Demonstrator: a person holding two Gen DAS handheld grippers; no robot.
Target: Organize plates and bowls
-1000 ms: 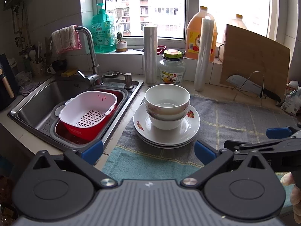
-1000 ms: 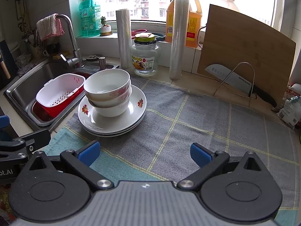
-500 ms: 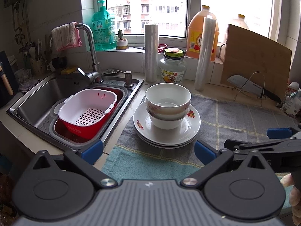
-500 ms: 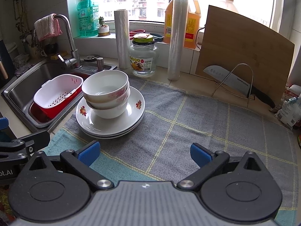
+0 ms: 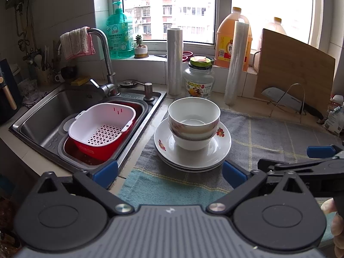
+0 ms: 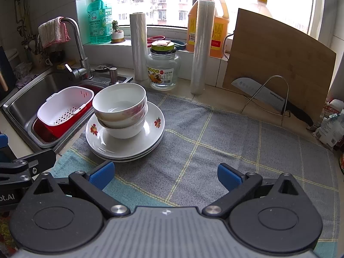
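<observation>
Three white bowls [image 5: 194, 120] with floral trim are nested in a stack on a stack of white flower-printed plates [image 5: 219, 150], on a grey checked cloth next to the sink. The same bowls [image 6: 120, 105] and plates [image 6: 150, 135] show at centre left in the right wrist view. My left gripper [image 5: 169, 171] is open and empty, just short of the plates' near rim. My right gripper [image 6: 164, 175] is open and empty over the cloth, to the right of the plates.
A steel sink [image 5: 43, 116] holds a white strainer in a red basin [image 5: 103, 126]. A tap [image 5: 105, 64], glass jar [image 6: 163, 68], two film rolls, oil jugs, a cutting board [image 6: 279, 64] and a knife on a wire rack [image 6: 271, 101] line the back.
Both grippers have drifted slightly; the bowls and plates have stayed put. Both grippers stay open.
</observation>
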